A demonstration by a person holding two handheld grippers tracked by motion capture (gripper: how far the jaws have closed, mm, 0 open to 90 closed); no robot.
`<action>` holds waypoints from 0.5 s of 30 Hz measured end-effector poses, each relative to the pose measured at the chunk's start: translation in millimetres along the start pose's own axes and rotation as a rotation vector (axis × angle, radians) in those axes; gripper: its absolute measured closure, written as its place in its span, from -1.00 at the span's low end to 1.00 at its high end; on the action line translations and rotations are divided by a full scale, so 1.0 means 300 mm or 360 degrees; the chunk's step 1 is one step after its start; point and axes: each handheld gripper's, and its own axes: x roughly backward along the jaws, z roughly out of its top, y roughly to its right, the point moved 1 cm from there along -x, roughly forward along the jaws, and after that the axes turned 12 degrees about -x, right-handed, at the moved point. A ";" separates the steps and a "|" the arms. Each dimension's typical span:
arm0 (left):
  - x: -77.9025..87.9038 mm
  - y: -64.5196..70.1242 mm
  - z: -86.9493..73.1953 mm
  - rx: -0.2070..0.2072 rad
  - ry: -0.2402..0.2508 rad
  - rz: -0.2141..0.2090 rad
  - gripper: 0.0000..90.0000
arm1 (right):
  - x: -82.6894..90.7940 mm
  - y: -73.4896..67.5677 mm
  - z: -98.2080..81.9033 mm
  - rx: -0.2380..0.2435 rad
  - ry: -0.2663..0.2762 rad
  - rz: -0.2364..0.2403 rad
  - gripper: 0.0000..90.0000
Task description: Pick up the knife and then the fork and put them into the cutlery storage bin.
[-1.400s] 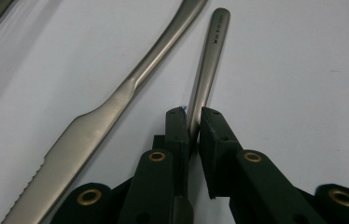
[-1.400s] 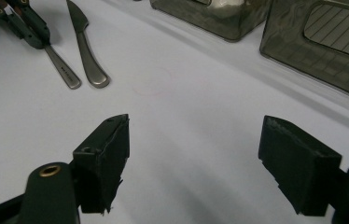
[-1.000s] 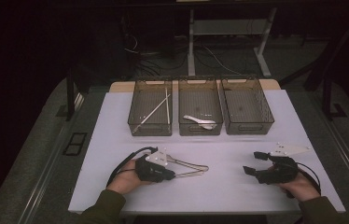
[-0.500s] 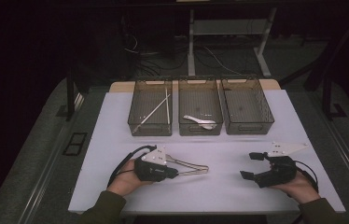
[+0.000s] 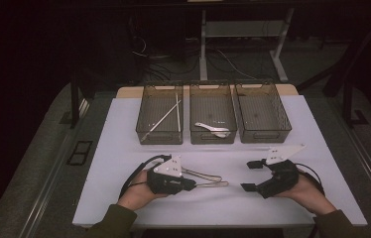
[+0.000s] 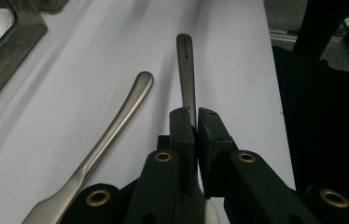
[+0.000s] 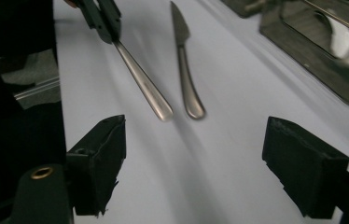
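- Tabletop, a white rectangular sheet (image 5: 124, 148), bore three dark see-through plastic bins (image 5: 213, 119) at its far edge.
- Right gripper (image 5: 254, 174), black, hung over the sheet, its jaws spread wide and just closing slightly around nothing.
- Left gripper (image 6: 195, 119) pinched a slim steel utensil handle (image 6: 186, 70) between pressed-together jaws, lifted above the sheet.
- Steel table knife (image 7: 184, 70) lay flat just beside that handle.

Dim room, motion-blurred close-ups
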 end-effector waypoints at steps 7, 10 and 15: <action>-0.011 0.007 0.028 -0.0048 0.0008 -0.0014 0.88 | -0.109 -0.057 0.068 0.0192 -0.0151 0.0091 -0.38; -0.017 0.011 0.039 -0.0059 0.0025 -0.0023 0.88 | -0.152 -0.079 0.084 0.0247 -0.0198 0.0131 -0.24; -0.025 0.019 0.053 -0.0090 0.0017 -0.0031 0.88 | -0.225 -0.116 0.112 0.0383 -0.0305 0.0214 0.04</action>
